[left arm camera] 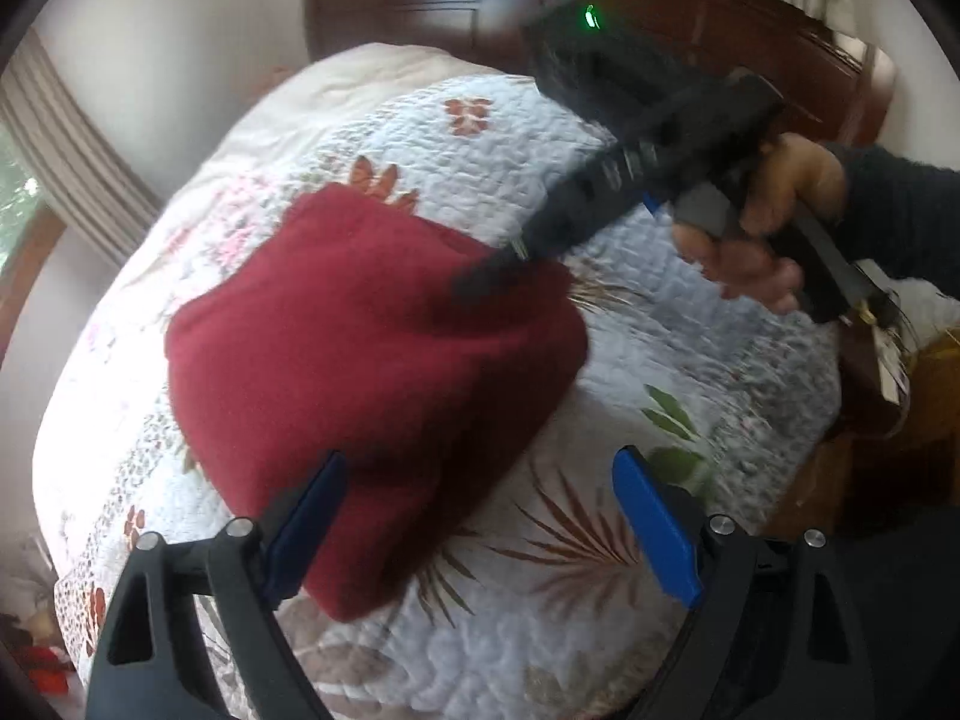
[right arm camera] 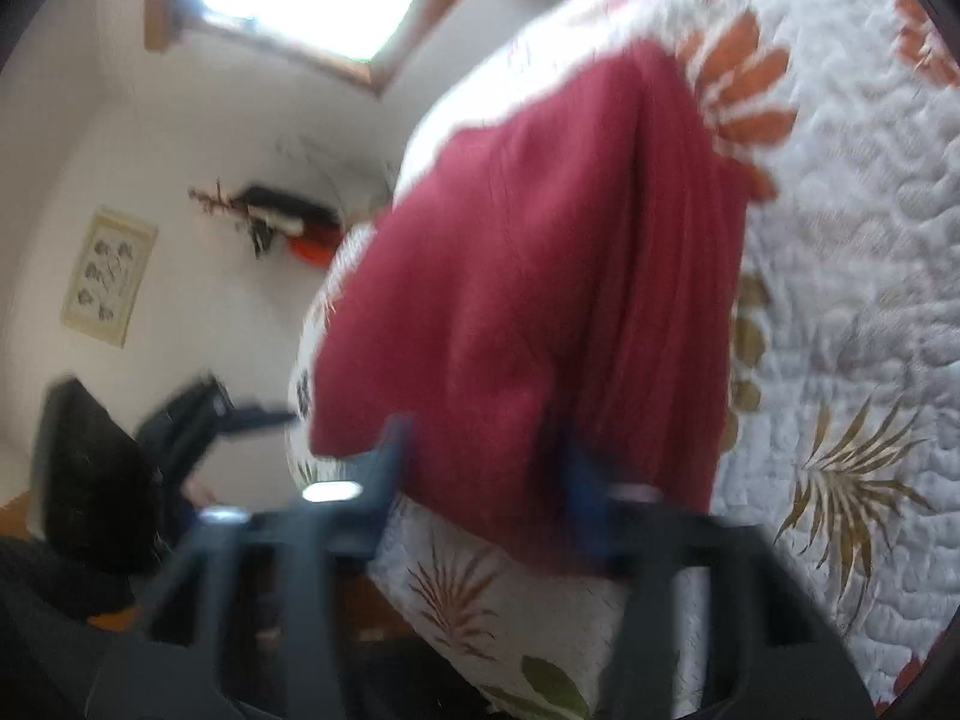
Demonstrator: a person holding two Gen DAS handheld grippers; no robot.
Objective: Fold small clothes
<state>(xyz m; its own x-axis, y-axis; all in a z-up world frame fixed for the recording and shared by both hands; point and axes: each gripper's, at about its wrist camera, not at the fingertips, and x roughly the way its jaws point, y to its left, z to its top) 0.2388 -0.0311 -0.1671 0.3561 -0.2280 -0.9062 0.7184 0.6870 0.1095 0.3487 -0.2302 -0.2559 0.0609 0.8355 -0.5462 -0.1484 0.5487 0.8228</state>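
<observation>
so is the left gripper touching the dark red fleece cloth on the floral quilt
Cannot tell. In the left wrist view the left gripper is open over the dark red fleece cloth, and one blue finger overlaps its edge, with no plain contact or gap.

Left gripper [left arm camera: 480, 528] fingers spread wide; right gripper [right arm camera: 486, 480] fingers apart.

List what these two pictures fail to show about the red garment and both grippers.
- Right gripper, right wrist view: motion blur smears its fingers against the red garment, so a grip cannot be confirmed.
- Right gripper tip, left wrist view: blurred where it meets the garment.
- Garment type: folded and blurred in both views, so unclear.
- Garment's near corner, left wrist view: hidden behind the open left gripper.
</observation>
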